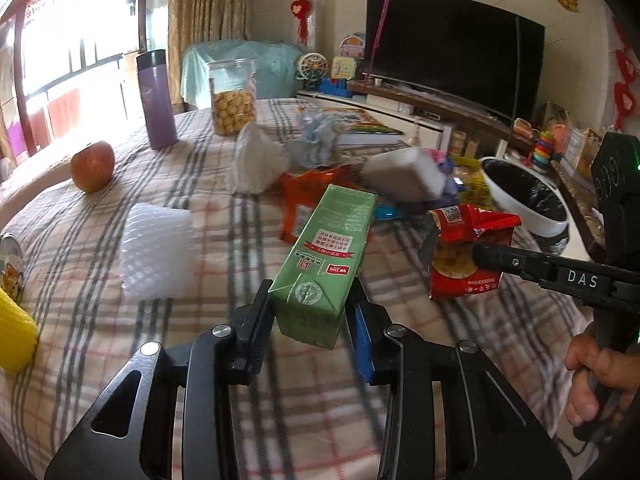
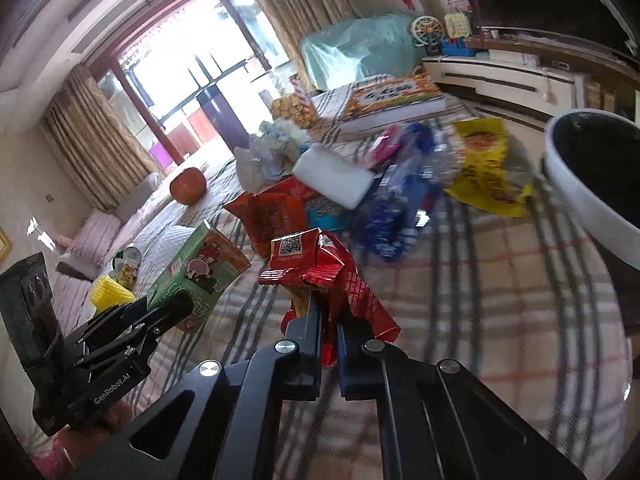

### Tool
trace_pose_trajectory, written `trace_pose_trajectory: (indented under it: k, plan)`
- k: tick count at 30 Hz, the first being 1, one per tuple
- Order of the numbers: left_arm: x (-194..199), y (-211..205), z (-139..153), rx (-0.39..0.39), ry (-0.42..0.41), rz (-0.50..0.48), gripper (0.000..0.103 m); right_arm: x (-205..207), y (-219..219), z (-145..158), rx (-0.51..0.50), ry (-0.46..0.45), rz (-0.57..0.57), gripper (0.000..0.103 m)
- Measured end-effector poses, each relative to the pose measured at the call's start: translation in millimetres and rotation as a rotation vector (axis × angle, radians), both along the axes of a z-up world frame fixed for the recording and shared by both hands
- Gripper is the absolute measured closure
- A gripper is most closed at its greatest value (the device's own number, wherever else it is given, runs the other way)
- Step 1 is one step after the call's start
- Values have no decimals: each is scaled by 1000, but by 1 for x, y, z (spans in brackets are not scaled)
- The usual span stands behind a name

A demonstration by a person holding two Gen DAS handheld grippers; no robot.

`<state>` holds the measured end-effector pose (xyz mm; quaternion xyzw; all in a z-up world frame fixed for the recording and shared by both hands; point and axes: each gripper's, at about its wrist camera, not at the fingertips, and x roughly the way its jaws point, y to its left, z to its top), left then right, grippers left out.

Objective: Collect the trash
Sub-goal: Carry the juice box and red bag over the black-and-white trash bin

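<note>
**Both grippers hold trash above the plaid table**

A plaid cloth [image 1: 192, 184] covers the table in a living room with a dark television [image 1: 452, 52] behind. The left gripper [image 1: 310, 300] pinches a green carton [image 1: 328, 248] between its fingers, lifted over the near edge. The right gripper [image 2: 330, 312] clamps a red snack wrapper [image 2: 320, 264] toward the right edge, near the white bin [image 1: 524, 196]. More wrappers, a white foam block [image 2: 332, 176] and an apple [image 1: 93, 166] lie farther back.

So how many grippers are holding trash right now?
2. The left gripper holds a green carton; the right gripper holds a red snack wrapper.
</note>
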<state>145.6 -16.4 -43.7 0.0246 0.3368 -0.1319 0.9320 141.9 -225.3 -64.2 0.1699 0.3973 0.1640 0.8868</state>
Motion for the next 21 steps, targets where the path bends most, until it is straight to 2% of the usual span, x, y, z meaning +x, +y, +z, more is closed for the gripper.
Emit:
trace_pose_trajectory:
  k: [7, 21]
  plan:
    - [-10, -33, 3, -22, 13, -74, 69, -20, -35, 6, 0, -12, -72, 98]
    - [-16, -111, 14, 10, -4, -228, 69, -38, -106, 17, -11, -29, -204, 98]
